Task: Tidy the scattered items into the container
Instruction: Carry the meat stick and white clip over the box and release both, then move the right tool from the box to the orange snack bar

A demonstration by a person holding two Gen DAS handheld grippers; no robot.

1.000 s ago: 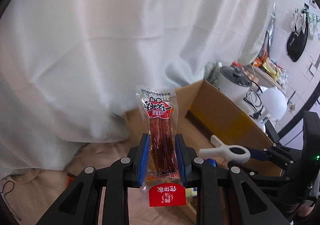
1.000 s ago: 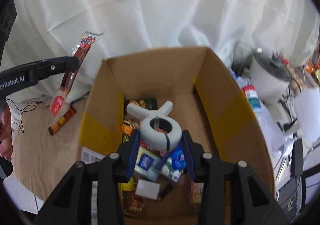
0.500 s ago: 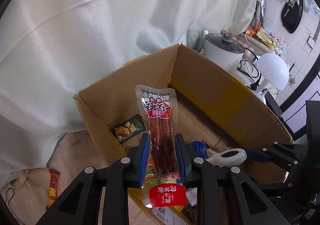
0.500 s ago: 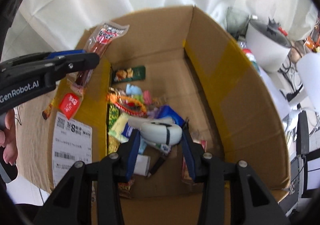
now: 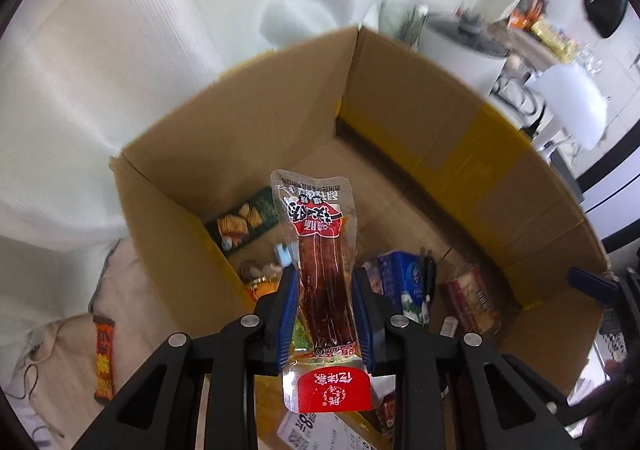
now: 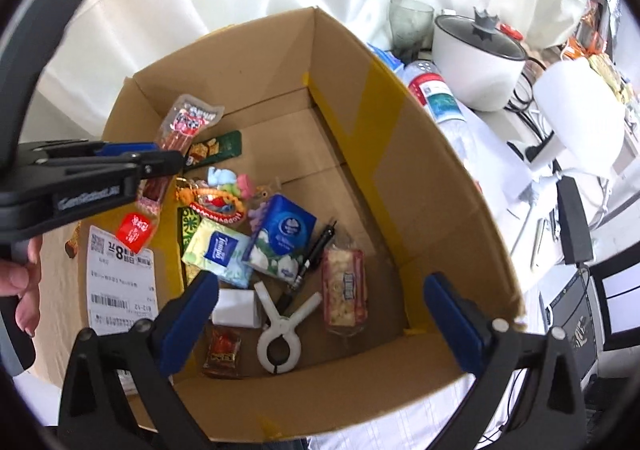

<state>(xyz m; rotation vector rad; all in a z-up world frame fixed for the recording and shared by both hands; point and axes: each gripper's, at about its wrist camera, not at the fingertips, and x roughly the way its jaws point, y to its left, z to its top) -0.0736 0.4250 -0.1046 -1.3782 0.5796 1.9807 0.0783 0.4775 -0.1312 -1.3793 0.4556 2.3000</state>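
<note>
My left gripper (image 5: pixel 325 310) is shut on a red sausage snack packet (image 5: pixel 322 250) and holds it upright over the near left rim of the cardboard box (image 5: pixel 420 106). The packet (image 6: pixel 176 138) and left gripper (image 6: pixel 160 164) also show in the right wrist view. My right gripper (image 6: pixel 320 314) is open and empty above the box (image 6: pixel 432 186). A white clamp (image 6: pixel 280 334) lies on the box floor below it, among tissue packs (image 6: pixel 284 236), a pen (image 6: pixel 312 254) and snack packets.
An orange snack bar (image 5: pixel 103 358) lies on the beige cloth left of the box. A white rice cooker (image 6: pixel 476 58), a bottle (image 6: pixel 436 98) and a glass (image 6: pixel 410 24) stand right of the box. A white sheet hangs behind.
My right gripper has opened and dropped the white clamp onto the box floor. My left gripper has moved the sausage packet further over the box.
</note>
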